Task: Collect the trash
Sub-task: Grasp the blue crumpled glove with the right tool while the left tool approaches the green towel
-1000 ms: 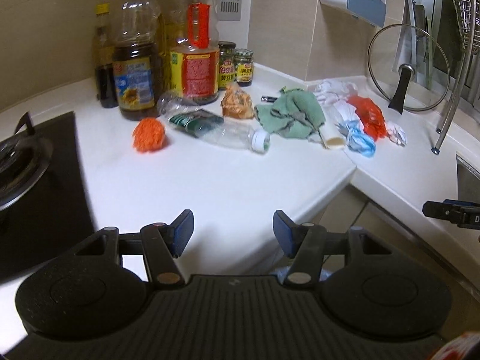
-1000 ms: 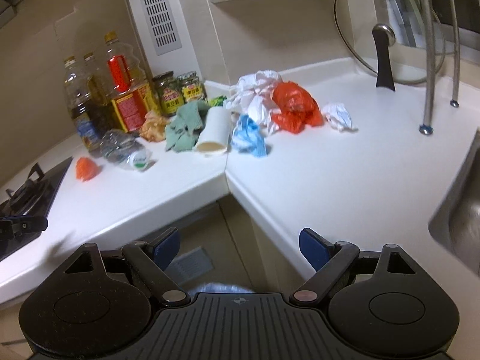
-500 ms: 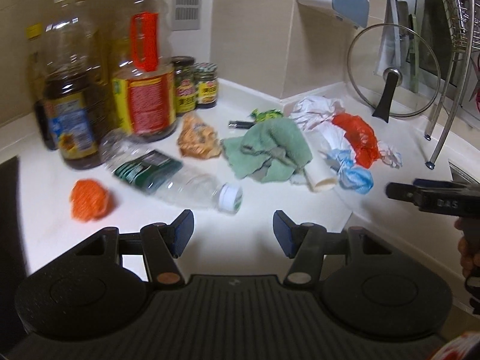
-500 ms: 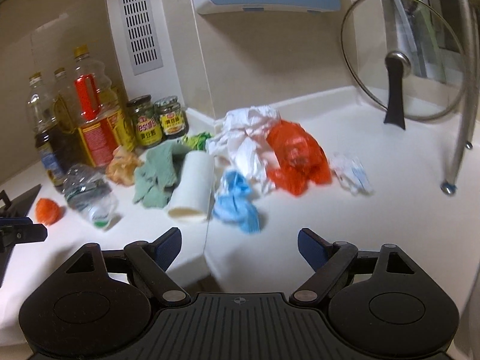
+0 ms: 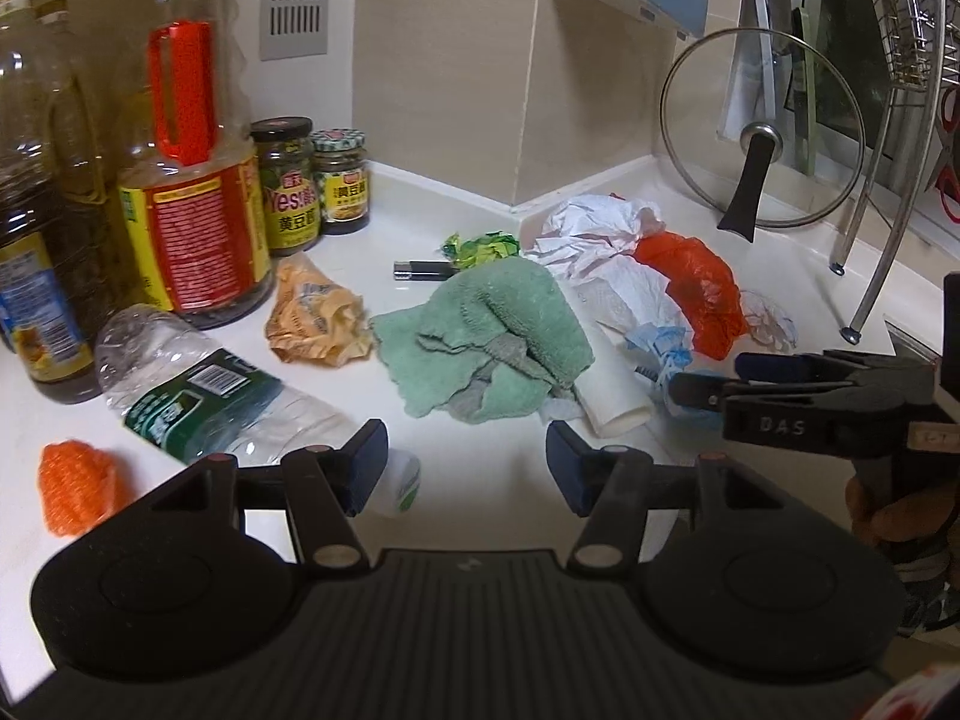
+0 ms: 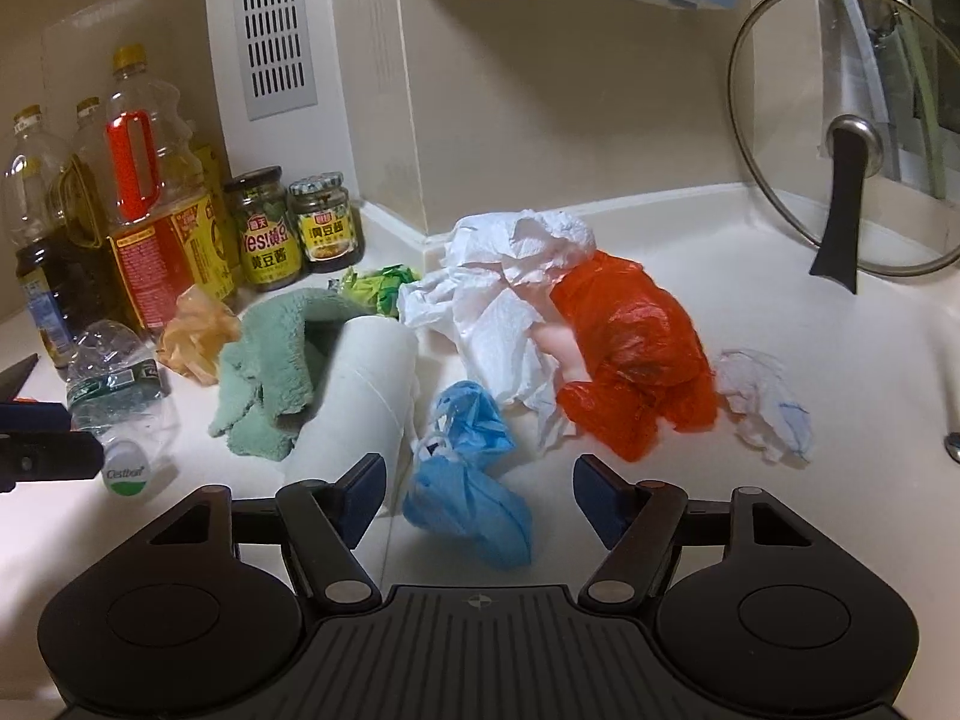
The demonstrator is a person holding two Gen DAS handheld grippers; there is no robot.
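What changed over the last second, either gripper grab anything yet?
No grab. Both moved in toward the trash pile: the left gripper now sits open by the cap of the lying water bottle, and the right gripper sits open over the blue bag. Green cloth, red bag and white paper lie as before.

Crumpled blue plastic bag [image 6: 465, 480] lies on the white bench just ahead of the right claw [image 6: 474, 495]. Beyond it: crumpled white paper [image 6: 498, 300] and an orange bag [image 6: 636, 354]. Ahead of the left claw [image 5: 465, 468], a crushed clear bottle [image 5: 228, 405] lies sideways.
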